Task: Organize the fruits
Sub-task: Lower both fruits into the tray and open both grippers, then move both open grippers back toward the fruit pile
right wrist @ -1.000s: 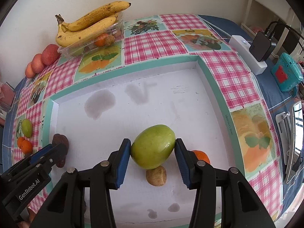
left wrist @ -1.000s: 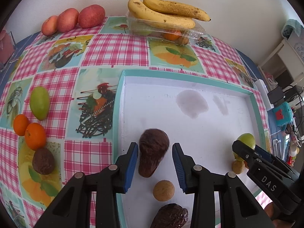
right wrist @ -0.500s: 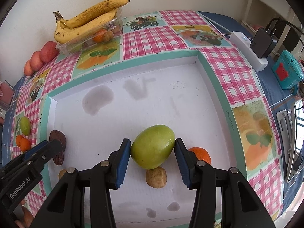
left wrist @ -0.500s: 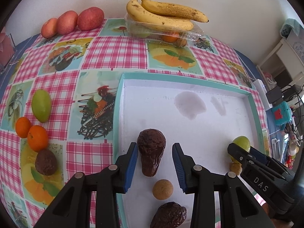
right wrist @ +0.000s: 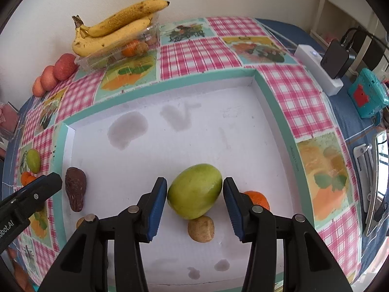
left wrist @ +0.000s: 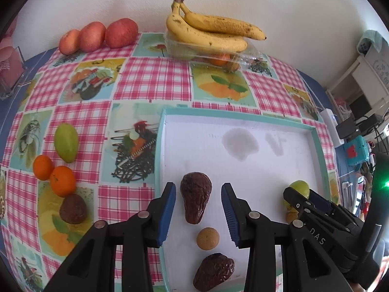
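Both grippers are placing fruit in the white tray (right wrist: 243, 112); I judge this the set-down step of sorting.

Well to the left of the left gripper (left wrist: 198, 215), outside the tray on the checked desk (left wrist: 150, 77), lie a green mango (left wrist: 66, 142), two oranges (left wrist: 54, 175) and a dark avocado (left wrist: 73, 208), none yet gathered. The left gripper's jaws stand released, a clear gap on each side of the brown avocado (left wrist: 195, 197) that lies between their tips on the tray floor. Behind the jaws, nearer the camera, sit a small round tan fruit (left wrist: 207, 238) and a second brown avocado (left wrist: 214, 275).

The right gripper (right wrist: 195, 196) has its jaws around a large green mango (right wrist: 194, 191); the left pad looks to touch it and the right pad is at its skin, but whether they are clenching it or have just let go I cannot tell. The mango rests against a small tan fruit (right wrist: 201, 228) just behind it, and an orange (right wrist: 257, 198) lies just beyond the right jaw.

Next, each gripper probably needs to back straight out without nudging its fruit, then the left one reach for the loose fruit on the desk.

Far ahead of both, against the wall, a clear plastic punnet (left wrist: 209, 54) holds an orange and other small fruit, with bananas (left wrist: 214, 32) on top; three red apples (left wrist: 97, 36) lie to its left.
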